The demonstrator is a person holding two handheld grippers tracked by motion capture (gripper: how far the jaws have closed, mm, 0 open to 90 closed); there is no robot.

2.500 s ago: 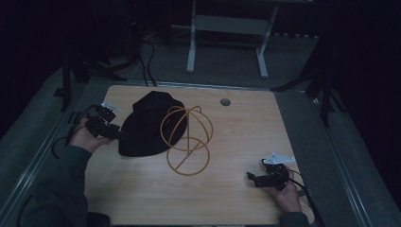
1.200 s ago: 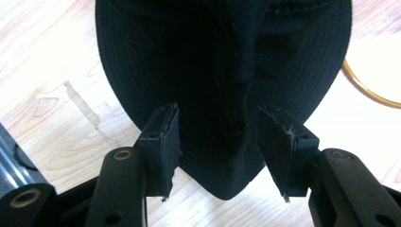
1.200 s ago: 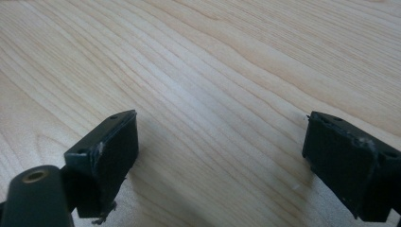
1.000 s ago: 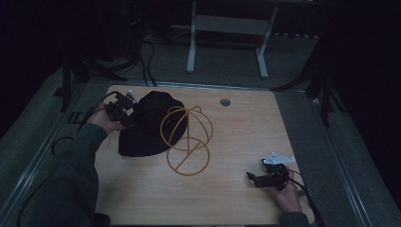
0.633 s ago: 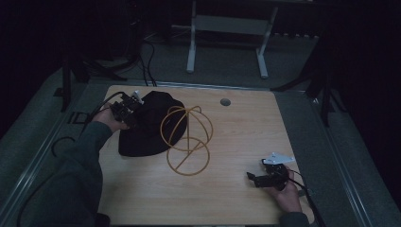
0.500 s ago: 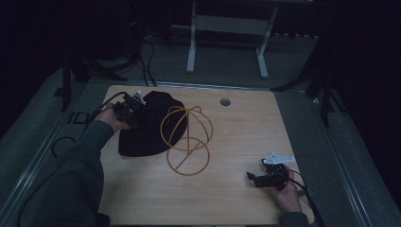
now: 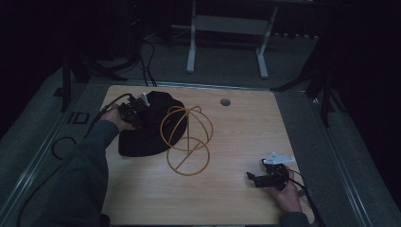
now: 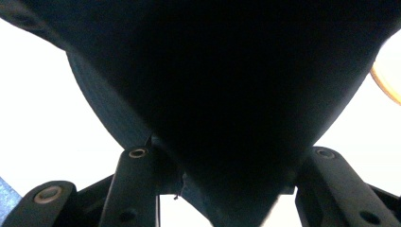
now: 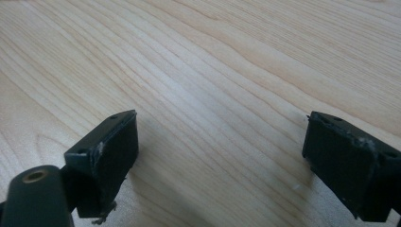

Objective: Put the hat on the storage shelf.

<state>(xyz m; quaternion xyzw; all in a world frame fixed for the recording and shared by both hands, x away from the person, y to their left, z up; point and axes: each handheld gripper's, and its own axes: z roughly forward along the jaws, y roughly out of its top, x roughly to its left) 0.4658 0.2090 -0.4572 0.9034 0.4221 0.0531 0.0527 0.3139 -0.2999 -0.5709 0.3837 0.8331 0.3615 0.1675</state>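
Note:
A black hat lies on the left half of the wooden table. Beside it, just to the right, stands a gold wire hat stand with a round base. My left gripper is at the hat's far left part. In the left gripper view the black fabric fills the whole gap between the two jaws and touches both, hiding their tips. My right gripper rests low at the table's near right, and its jaws stand wide apart over bare wood.
A round cable hole sits near the table's far edge. Beyond the table stands a white metal frame on the floor. Cables trail on the floor at the left.
My left hand has moved from the table's left edge up and to the right onto the hat, and has settled lower on it. The hat, the stand and the right gripper have stayed put.

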